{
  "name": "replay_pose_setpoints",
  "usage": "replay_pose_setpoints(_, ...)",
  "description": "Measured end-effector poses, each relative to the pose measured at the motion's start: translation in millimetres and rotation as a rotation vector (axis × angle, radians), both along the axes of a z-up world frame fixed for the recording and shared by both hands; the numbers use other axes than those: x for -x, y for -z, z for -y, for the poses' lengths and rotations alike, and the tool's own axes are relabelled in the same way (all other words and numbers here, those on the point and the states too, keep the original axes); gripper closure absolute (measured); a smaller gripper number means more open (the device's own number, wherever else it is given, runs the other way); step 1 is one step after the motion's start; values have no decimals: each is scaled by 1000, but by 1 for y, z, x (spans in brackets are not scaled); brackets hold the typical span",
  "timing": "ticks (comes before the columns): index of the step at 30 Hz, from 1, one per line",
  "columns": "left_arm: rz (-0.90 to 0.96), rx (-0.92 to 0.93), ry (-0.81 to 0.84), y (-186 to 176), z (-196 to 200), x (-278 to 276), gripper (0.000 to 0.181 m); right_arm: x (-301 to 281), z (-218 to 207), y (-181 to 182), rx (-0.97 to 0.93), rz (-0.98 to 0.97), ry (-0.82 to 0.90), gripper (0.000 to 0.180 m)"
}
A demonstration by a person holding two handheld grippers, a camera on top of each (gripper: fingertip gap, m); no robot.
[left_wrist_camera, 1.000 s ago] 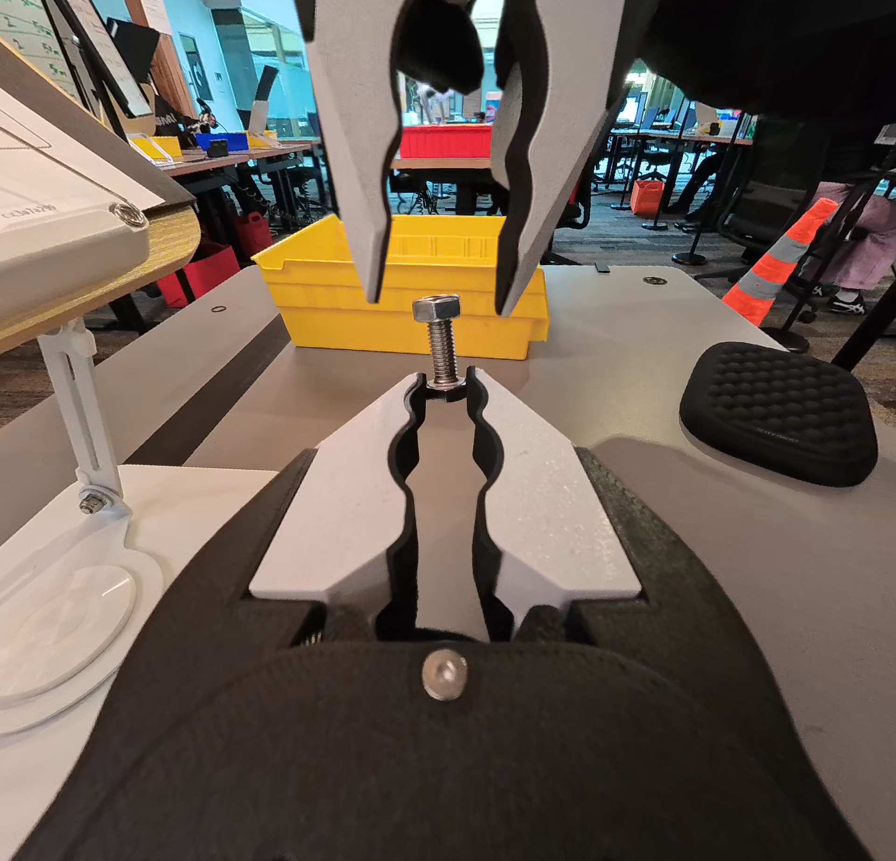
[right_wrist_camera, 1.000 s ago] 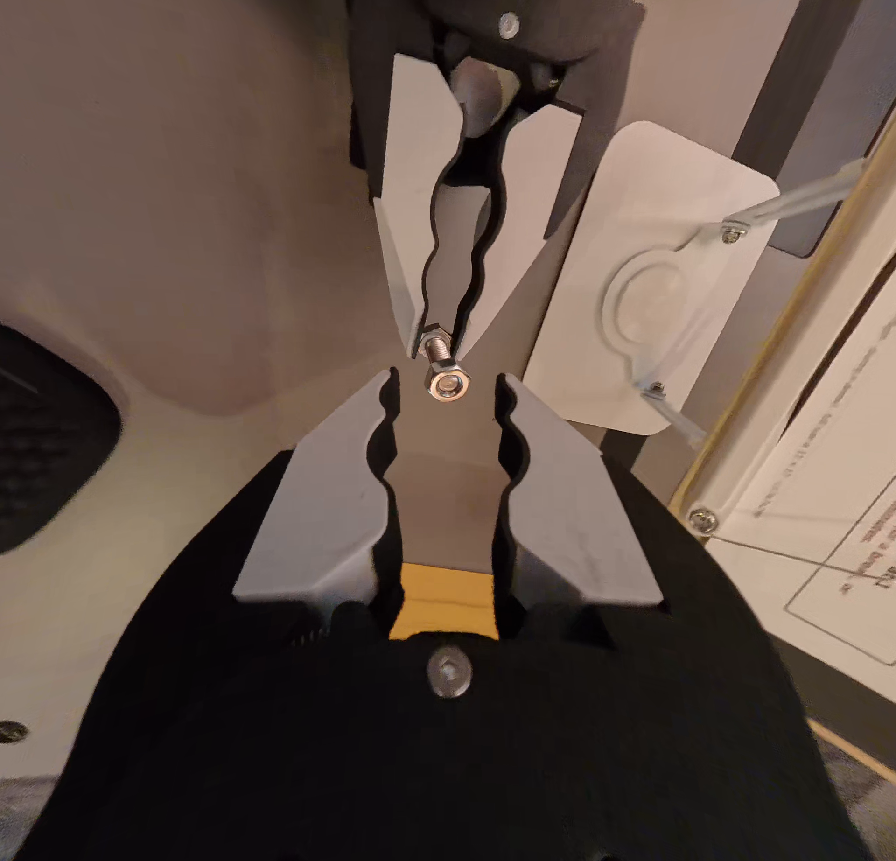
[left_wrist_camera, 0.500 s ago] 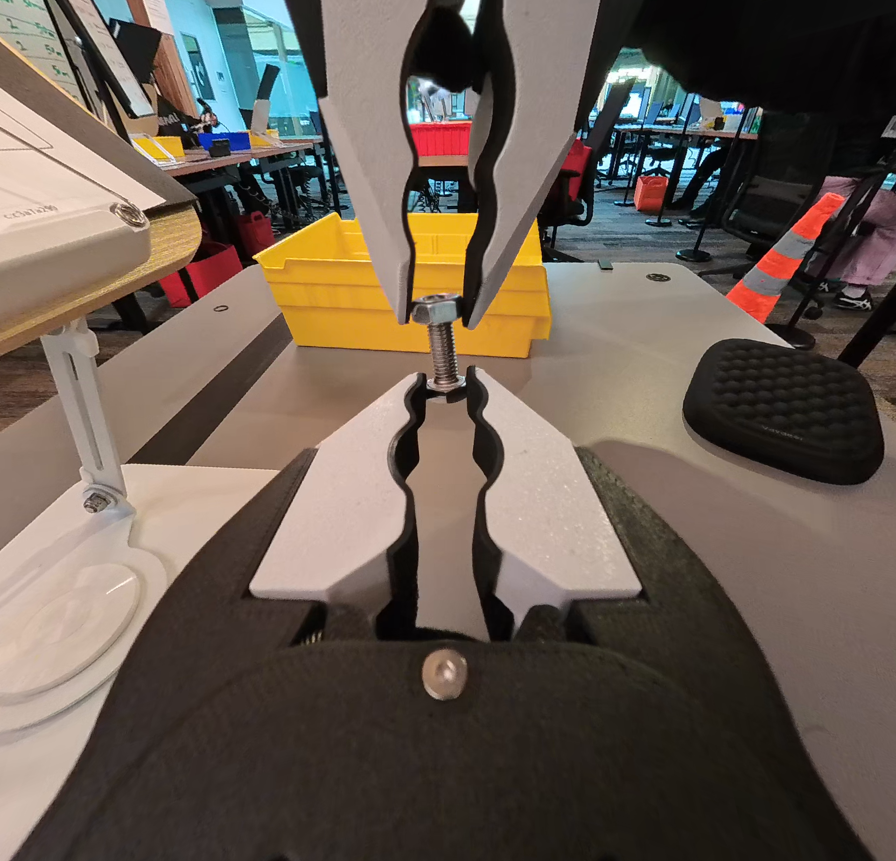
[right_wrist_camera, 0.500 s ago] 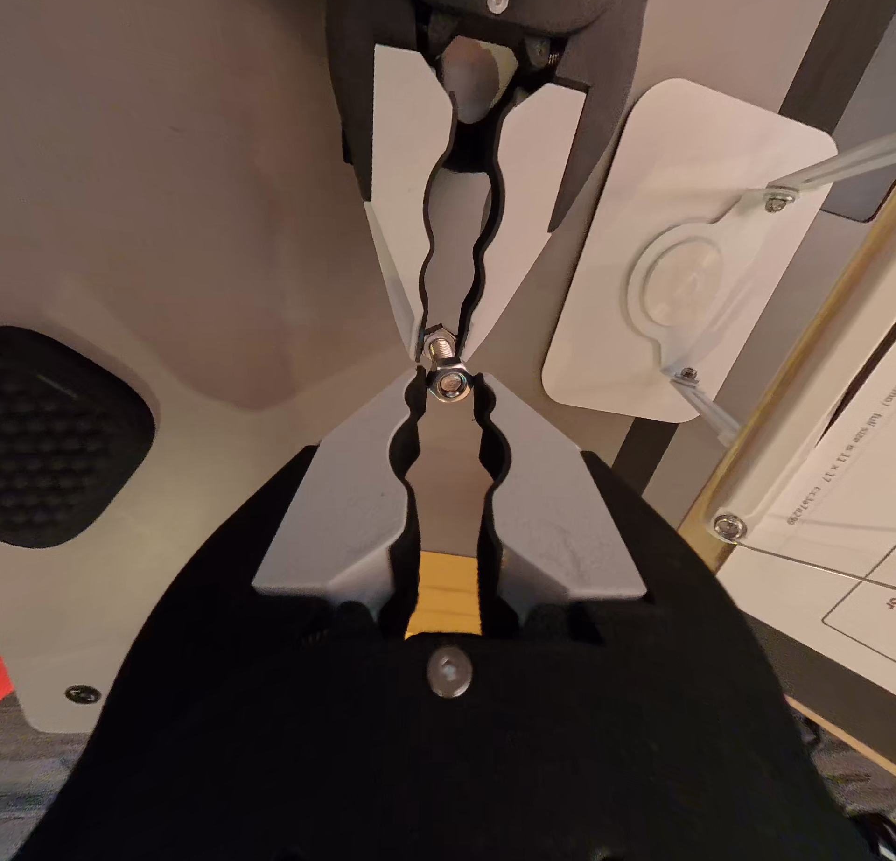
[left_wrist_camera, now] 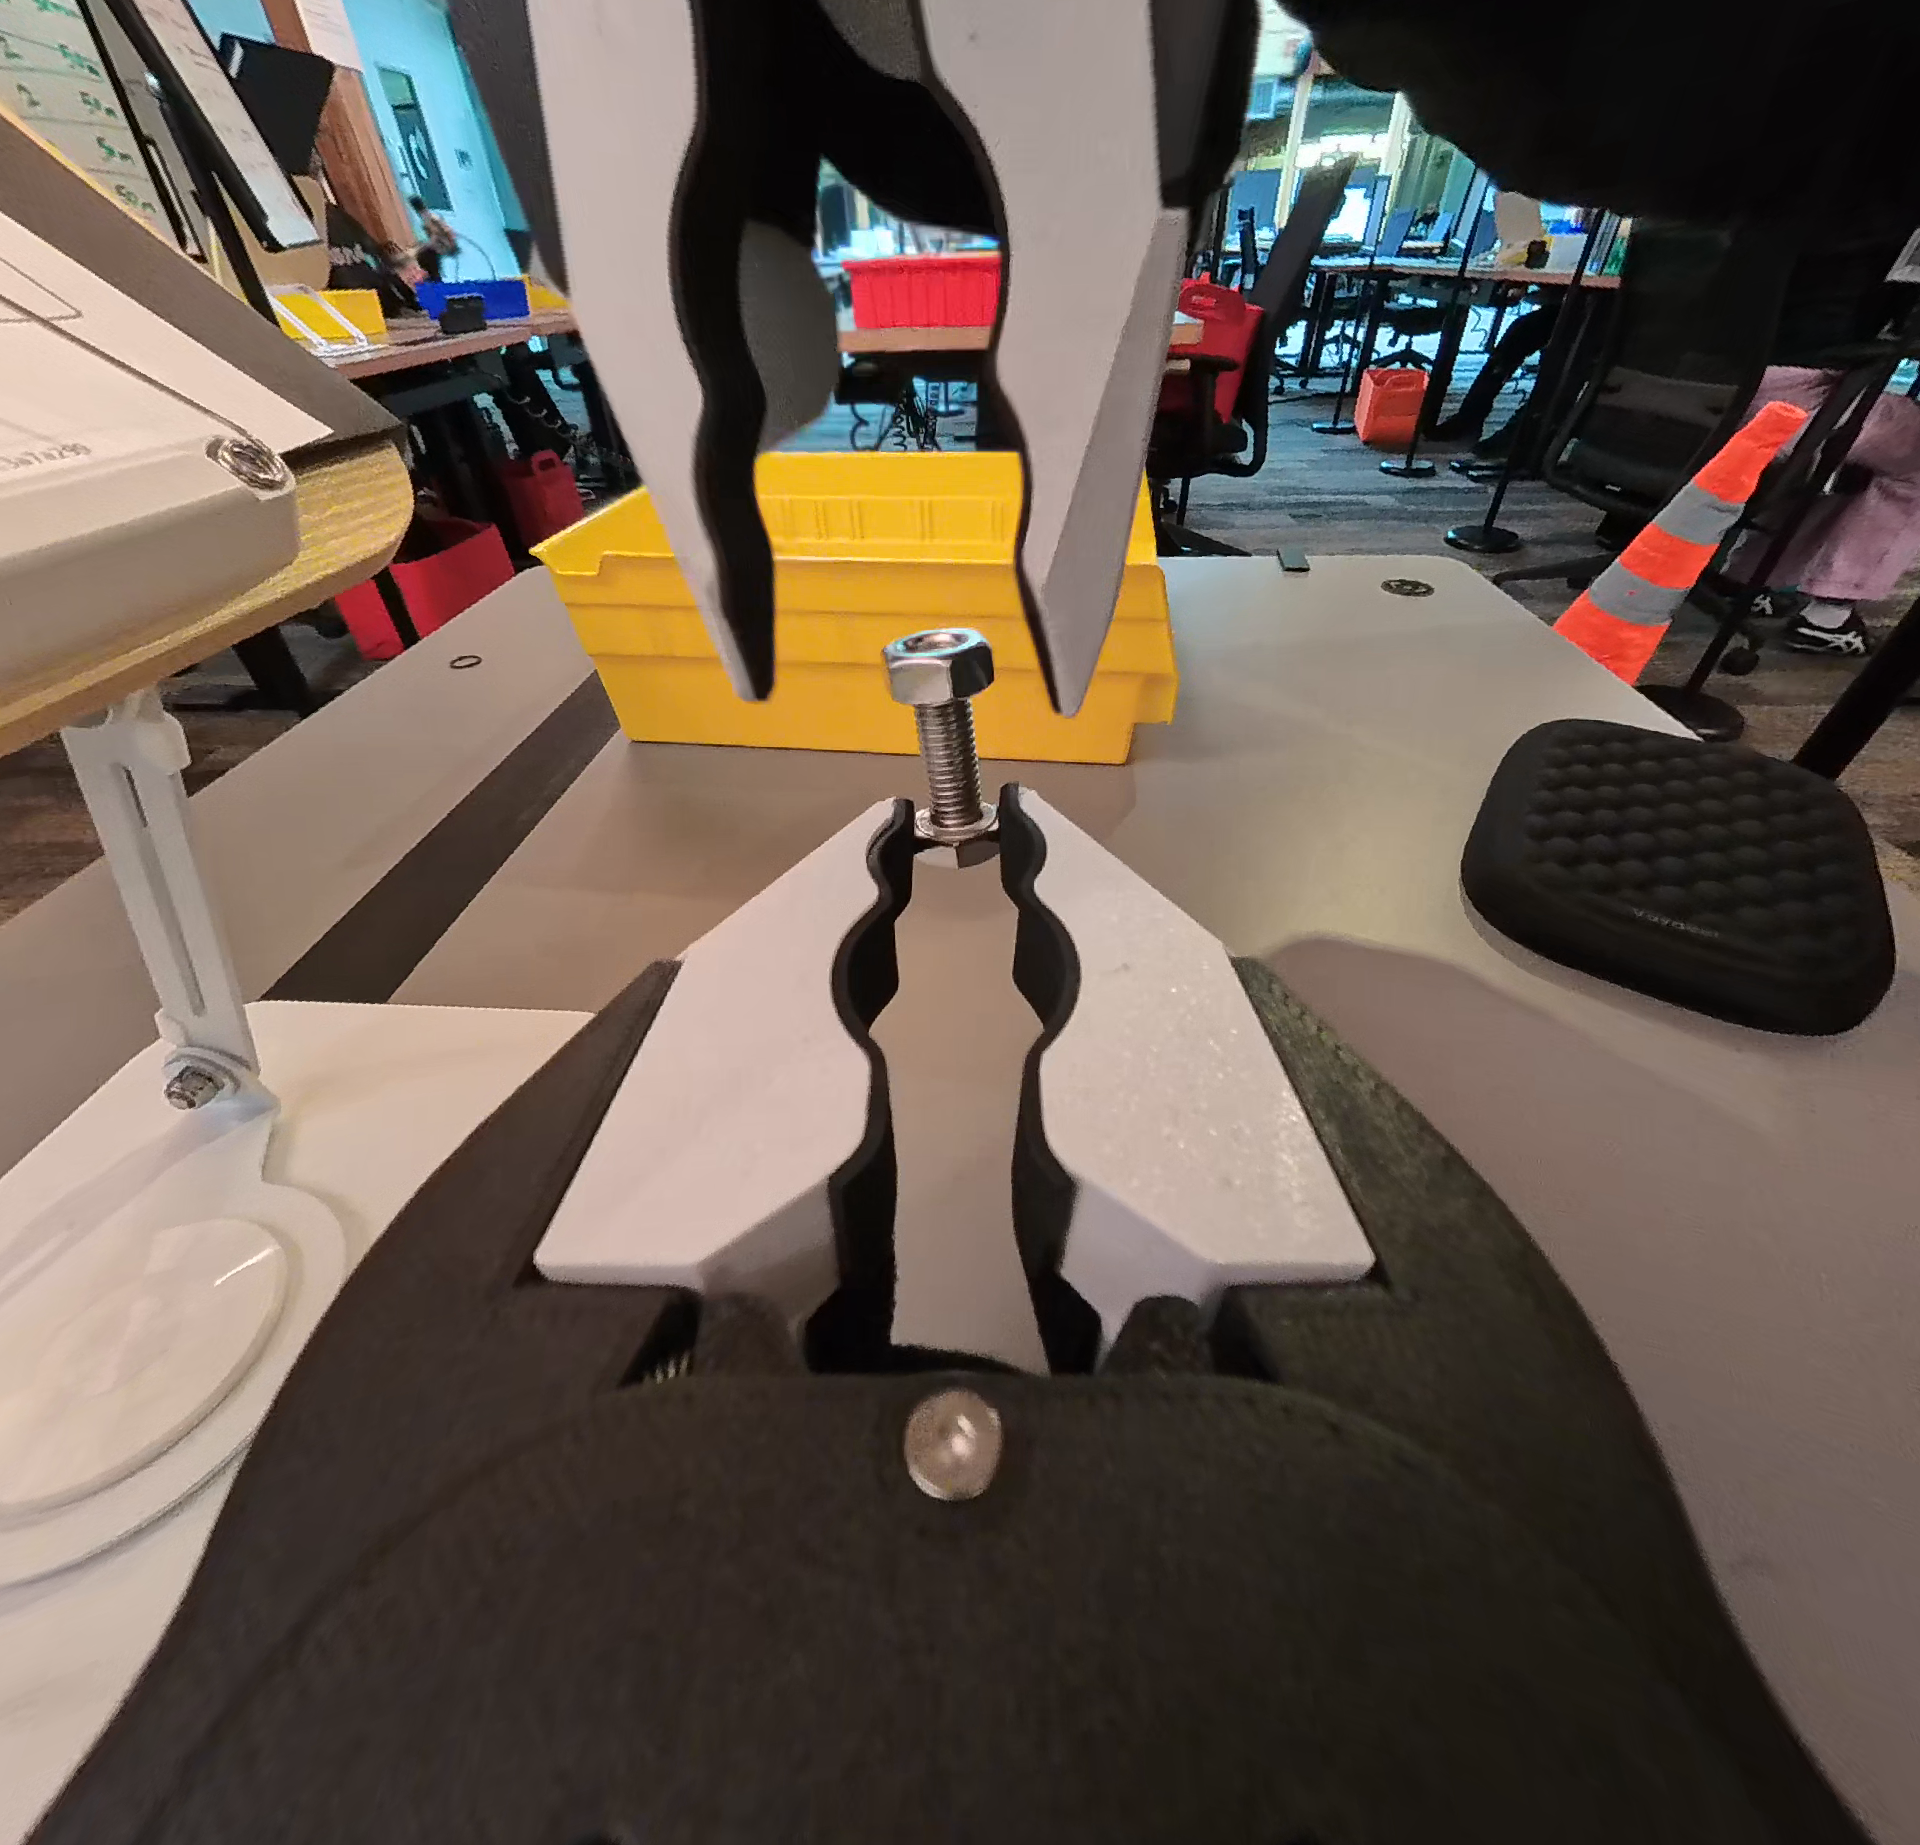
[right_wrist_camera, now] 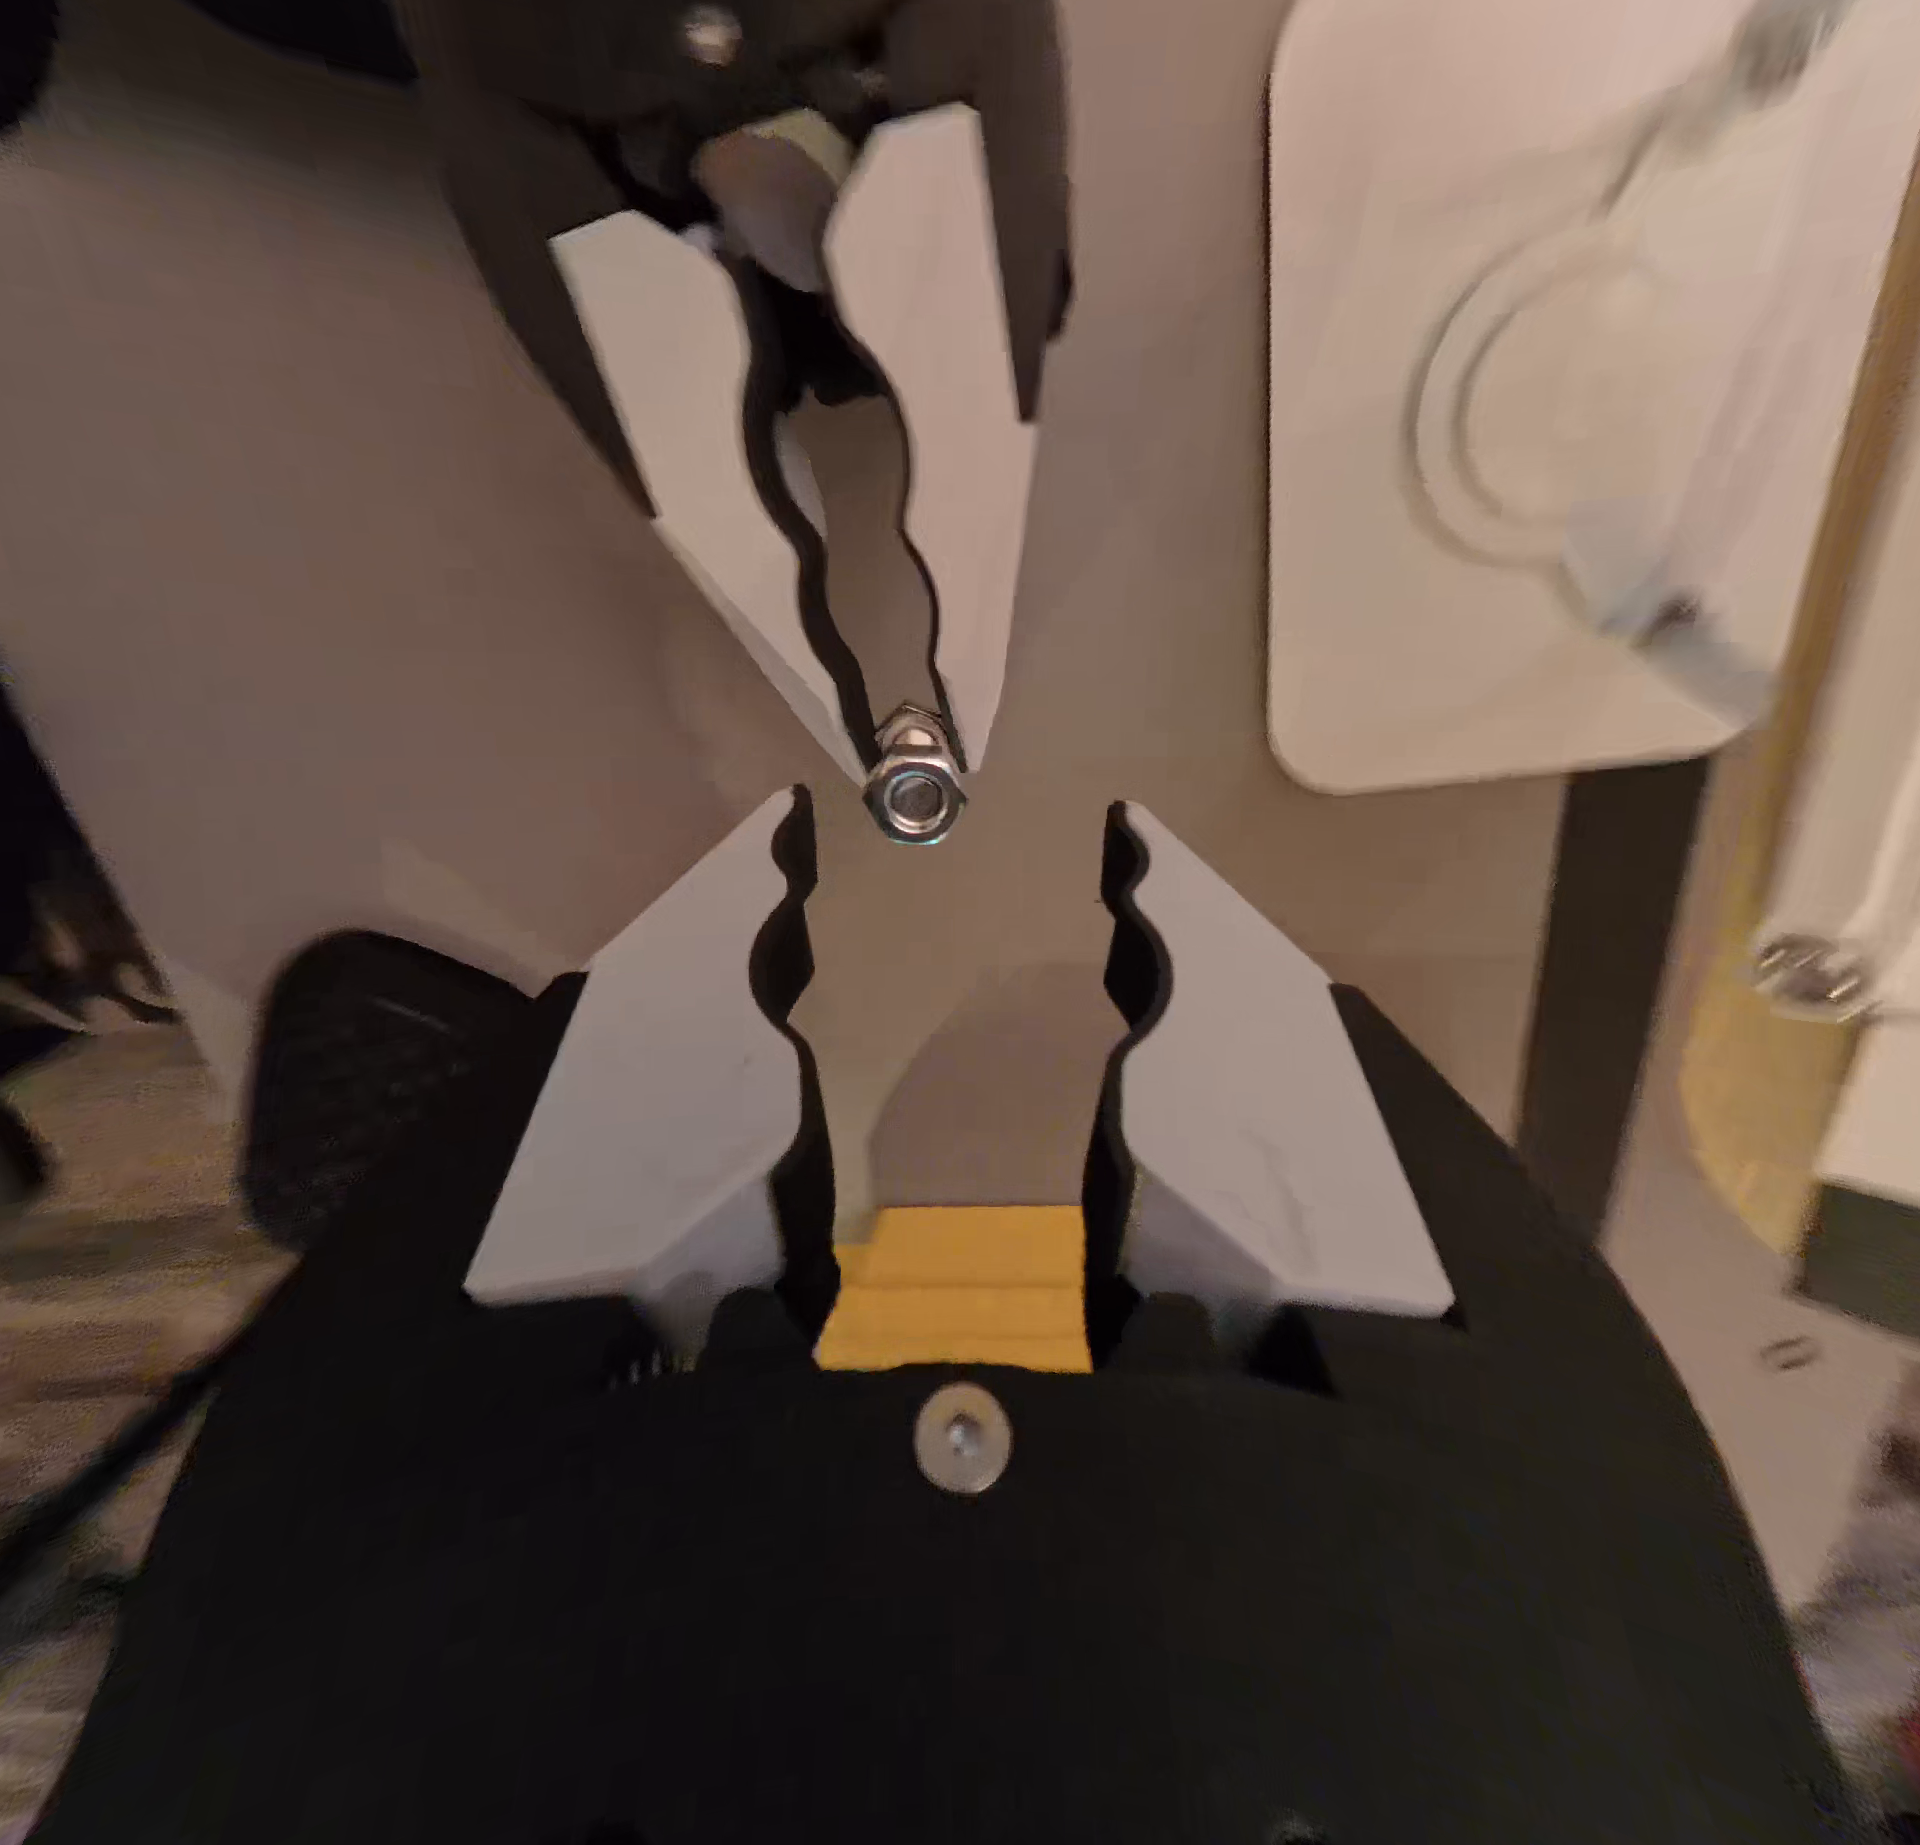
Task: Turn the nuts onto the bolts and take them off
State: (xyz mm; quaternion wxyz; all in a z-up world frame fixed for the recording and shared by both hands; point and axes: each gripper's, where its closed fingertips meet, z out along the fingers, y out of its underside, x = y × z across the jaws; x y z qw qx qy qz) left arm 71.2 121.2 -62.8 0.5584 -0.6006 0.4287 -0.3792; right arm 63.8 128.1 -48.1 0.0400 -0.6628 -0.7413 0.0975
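Left hand-held gripper (left_wrist_camera: 954, 827), frame centre: tips clamped on bolt (left_wrist_camera: 948, 772) at its lower end, shaft upright. Nut (left_wrist_camera: 938, 665) sits atop bolt.

Right hand-held gripper (left_wrist_camera: 909, 699) above, spread wide, tips either side of nut, not touching.

We judge: between turns. Next we close squarely on nut flats, then twist.

Yellow bin (left_wrist_camera: 862, 642) behind, on desk (left_wrist_camera: 1455, 1120).

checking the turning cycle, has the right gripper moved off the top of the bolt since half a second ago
Yes. The right gripper has opened, its fingertips now clear on both sides of the nut against the yellow bin.
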Motion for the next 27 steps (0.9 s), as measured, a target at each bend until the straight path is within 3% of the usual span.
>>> replay_pose_setpoints(7, 5, 5, 1, 0, 0, 1, 166, 4, 5, -8, -201, -22, -419, 140)
replay_pose_setpoints(14, 4, 3, 2, 0, 0, 1, 166, 5, 8, -5, -253, -4, -533, 164)
replay_pose_setpoints(18, 3, 1, 2, 0, 0, 0, 166, 4, 8, -5, -209, -1, -453, 164)
replay_pose_setpoints(24, 10, 5, -3, 0, -1, 2, 166, 9, 7, -5, -23, -5, 34, 164)
replay_pose_setpoints(27, 3, 5, -3, 1, -1, 2, 166, 9, 8, -5, 40, -5, 124, 165)
